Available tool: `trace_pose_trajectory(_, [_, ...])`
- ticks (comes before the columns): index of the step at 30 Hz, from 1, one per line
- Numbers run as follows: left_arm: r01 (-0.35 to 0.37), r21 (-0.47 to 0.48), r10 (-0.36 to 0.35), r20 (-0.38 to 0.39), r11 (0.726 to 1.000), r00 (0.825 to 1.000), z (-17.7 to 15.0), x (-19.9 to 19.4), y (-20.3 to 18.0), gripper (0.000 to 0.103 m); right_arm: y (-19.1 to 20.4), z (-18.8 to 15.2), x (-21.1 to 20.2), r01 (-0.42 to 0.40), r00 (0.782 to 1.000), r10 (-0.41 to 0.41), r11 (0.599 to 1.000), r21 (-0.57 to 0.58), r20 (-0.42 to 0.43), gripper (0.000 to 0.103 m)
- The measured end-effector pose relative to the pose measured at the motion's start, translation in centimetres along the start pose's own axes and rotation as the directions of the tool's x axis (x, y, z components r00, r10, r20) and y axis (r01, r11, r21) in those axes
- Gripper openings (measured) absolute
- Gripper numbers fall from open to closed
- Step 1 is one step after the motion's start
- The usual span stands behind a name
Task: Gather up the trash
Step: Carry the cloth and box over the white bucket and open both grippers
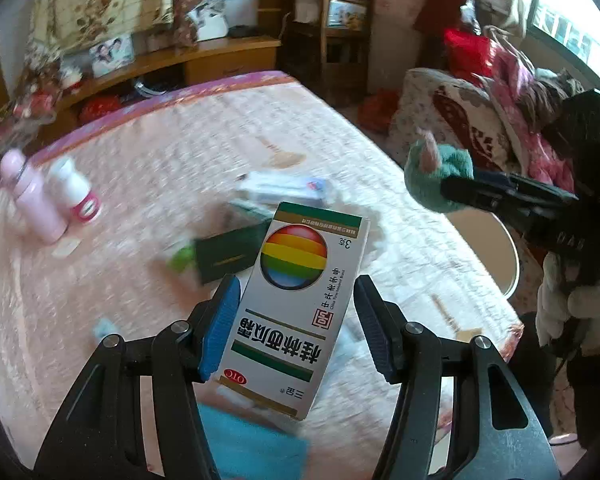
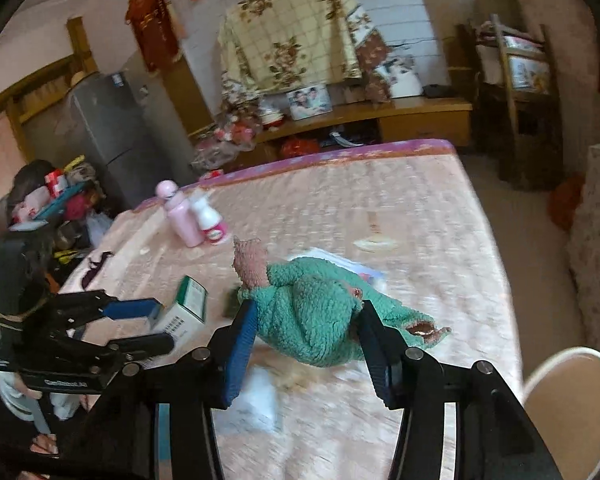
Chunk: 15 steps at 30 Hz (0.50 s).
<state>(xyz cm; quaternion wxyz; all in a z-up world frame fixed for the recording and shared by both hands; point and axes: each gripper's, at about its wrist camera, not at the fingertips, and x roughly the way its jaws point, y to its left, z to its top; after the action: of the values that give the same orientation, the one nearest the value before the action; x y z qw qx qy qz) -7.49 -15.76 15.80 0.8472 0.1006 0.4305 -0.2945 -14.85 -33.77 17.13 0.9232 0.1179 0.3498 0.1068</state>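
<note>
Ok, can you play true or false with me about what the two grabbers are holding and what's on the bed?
1. The left gripper holds a white medicine box with a rainbow ball on it. True.
2. The right gripper holds a red toy car. False: it holds a fuzzy green plush.
3. A pink bottle stands on the bed. True.
4. The white bottle is far from the pink one, across the bed. False: it is right beside it.
5. The bed cover is blue. False: it is pale pink.
</note>
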Motion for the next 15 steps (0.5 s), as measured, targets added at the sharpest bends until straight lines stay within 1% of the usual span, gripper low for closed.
trace_pose_trajectory(4, [0.023, 0.017, -0.022, -0.006, 1.0, 1.0, 1.0, 1.2, -3.8, 0.057, -3.2, -1.4, -2.3, 0.063, 0.998, -0.063, 0.998, 0.027, -0.002, 0.049])
trace_pose_trajectory(8, [0.044, 0.044, -0.043, -0.018, 0.998, 0.999, 1.8, 2.8, -8.2, 0.057, -7.5, -3.2, -4.8, 0.134, 0.991, -0.134, 0.988, 0.076, -0.013, 0.049])
trace_pose_trajectory(11, [0.072, 0.061, -0.071, -0.029, 0.996, 0.997, 2.6, 4.1, -11.4, 0.057, -10.6, -4.4, -6.6, 0.193, 0.981, -0.192, 0.975, 0.107, -0.02, 0.049])
trace_pose_trajectory(15, [0.109, 0.076, -0.106, -0.042, 0.991, 0.993, 3.7, 6.0, -15.6, 0.057, -15.1, -6.1, -8.6, 0.276, 0.961, -0.273, 0.948, 0.156, -0.045, 0.049])
